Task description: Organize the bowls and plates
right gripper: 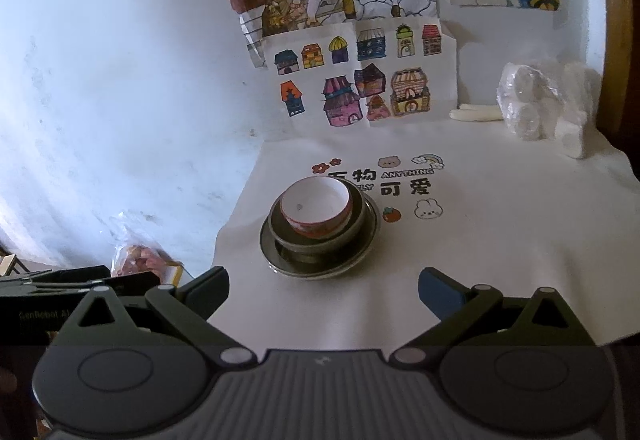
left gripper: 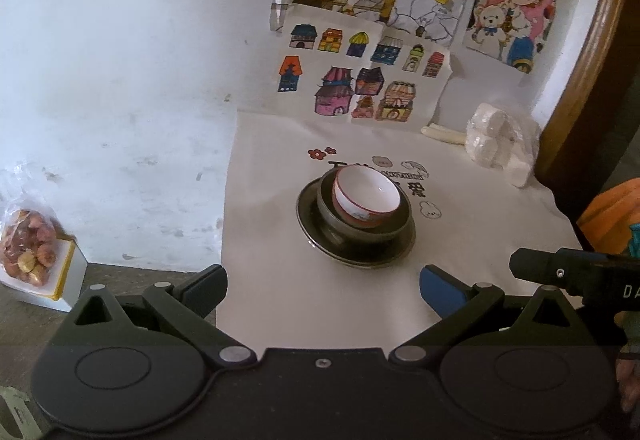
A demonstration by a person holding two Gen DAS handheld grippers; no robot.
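Observation:
A white bowl with a red rim [left gripper: 366,196] sits tilted inside a dark grey bowl [left gripper: 394,226], which sits on a dark metal plate [left gripper: 316,232] on the white printed cloth. The same stack shows in the right wrist view: white bowl [right gripper: 316,210], grey bowl [right gripper: 356,228], plate [right gripper: 372,236]. My left gripper [left gripper: 322,292] is open and empty, a short way in front of the stack. My right gripper [right gripper: 323,294] is open and empty, also in front of the stack. The right gripper's body shows at the right edge of the left wrist view [left gripper: 576,272].
A white cloth [left gripper: 280,300] with cartoon prints covers the table. A plastic bag of white rolls [left gripper: 500,144] and a white stick [left gripper: 442,134] lie at the back right. Coloured drawings [left gripper: 360,80] hang on the wall. A snack bag [left gripper: 28,248] sits on a box at left.

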